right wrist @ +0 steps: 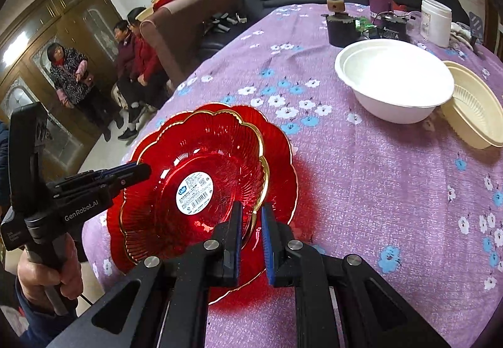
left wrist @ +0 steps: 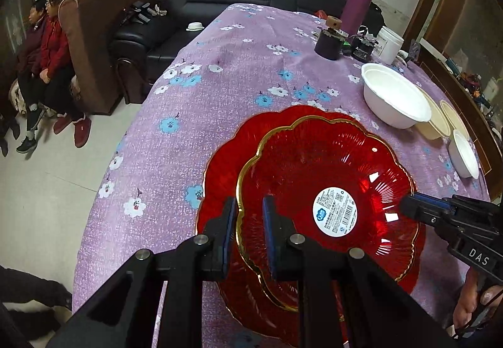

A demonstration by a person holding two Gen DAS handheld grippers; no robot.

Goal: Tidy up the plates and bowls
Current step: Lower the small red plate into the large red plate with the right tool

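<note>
Soft, even indoor light fills the room; nothing looks dim. Bright white glints sit on the red plate (left wrist: 330,178) I hold, and it throws a reddish glow onto the purple cloth (right wrist: 377,191) beside it. Both my views bulge strongly, bending the table edge and going black at the corners. My own fingers (left wrist: 231,222) close up look sharp; the people (left wrist: 44,43) far off are soft.

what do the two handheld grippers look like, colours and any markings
Both are matte black with blue pads inside the fingers and silver round pivot bolts. The left gripper reads "GenRobot.AI" in pale letters; the right gripper shows "DAS". A thin dark cable hangs below the left handle.
</note>
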